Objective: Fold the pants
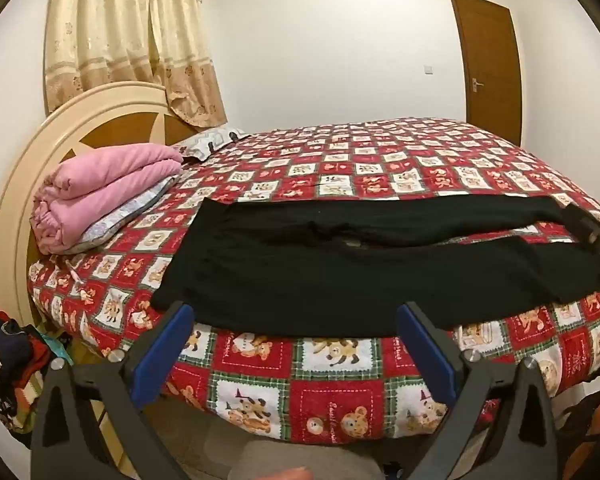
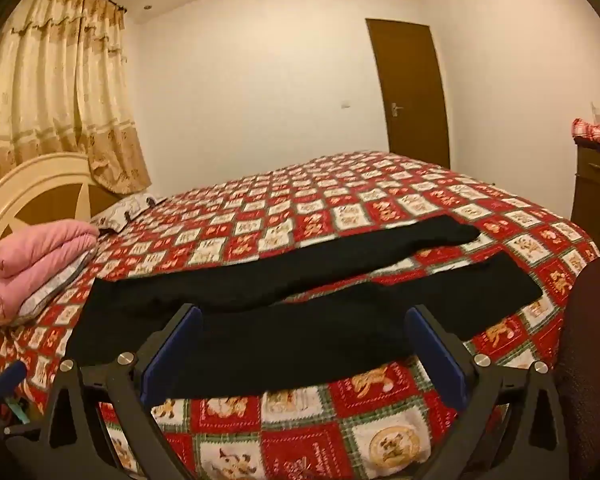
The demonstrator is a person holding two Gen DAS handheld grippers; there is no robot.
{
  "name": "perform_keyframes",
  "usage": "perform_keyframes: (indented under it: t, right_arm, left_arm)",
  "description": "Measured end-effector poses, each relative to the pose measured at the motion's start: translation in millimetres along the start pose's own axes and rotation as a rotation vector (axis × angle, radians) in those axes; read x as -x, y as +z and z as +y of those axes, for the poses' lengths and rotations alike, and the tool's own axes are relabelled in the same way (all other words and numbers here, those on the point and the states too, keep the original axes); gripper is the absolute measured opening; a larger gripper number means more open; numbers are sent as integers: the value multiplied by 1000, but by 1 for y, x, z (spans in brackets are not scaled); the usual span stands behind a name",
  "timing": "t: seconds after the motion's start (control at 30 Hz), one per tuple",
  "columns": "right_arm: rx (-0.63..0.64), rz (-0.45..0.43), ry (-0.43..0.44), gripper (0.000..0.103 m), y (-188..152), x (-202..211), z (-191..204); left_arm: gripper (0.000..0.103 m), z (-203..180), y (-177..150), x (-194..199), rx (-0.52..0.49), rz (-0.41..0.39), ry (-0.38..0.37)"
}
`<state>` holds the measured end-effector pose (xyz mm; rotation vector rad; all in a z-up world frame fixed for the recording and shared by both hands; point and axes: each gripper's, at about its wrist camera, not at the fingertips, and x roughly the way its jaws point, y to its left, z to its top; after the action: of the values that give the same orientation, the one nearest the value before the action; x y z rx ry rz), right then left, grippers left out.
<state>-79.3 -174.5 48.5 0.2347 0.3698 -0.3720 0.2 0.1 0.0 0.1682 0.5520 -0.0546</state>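
Black pants [image 1: 300,276] lie flat across the near side of the bed, waistband to the left, both legs spread apart to the right. They also show in the right wrist view [image 2: 292,320]. My left gripper [image 1: 296,320] is open and empty, hovering at the pants' near edge by the waist. My right gripper [image 2: 304,328] is open and empty, above the near leg. In the left wrist view the right gripper [image 1: 596,236] appears blurred at the right, over the leg ends.
The bed has a red checkered bear-print cover [image 1: 380,168]. A folded pink quilt [image 1: 100,192] lies by the round headboard [image 1: 16,184]. Clothes [image 1: 4,360] are piled at lower left. A dresser [image 2: 596,184] stands at the right, a door [image 2: 412,92] beyond.
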Motion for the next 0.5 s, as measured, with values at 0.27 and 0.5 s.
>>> perform_keyframes:
  t: [0.27, 0.5]
  right_arm:
    - [39, 68, -17, 102, -7, -2, 1]
    - [4, 86, -23, 102, -9, -6, 6]
  left_arm:
    - [103, -1, -1, 0, 14, -8, 3]
    - [103, 7, -4, 0, 22, -7, -7]
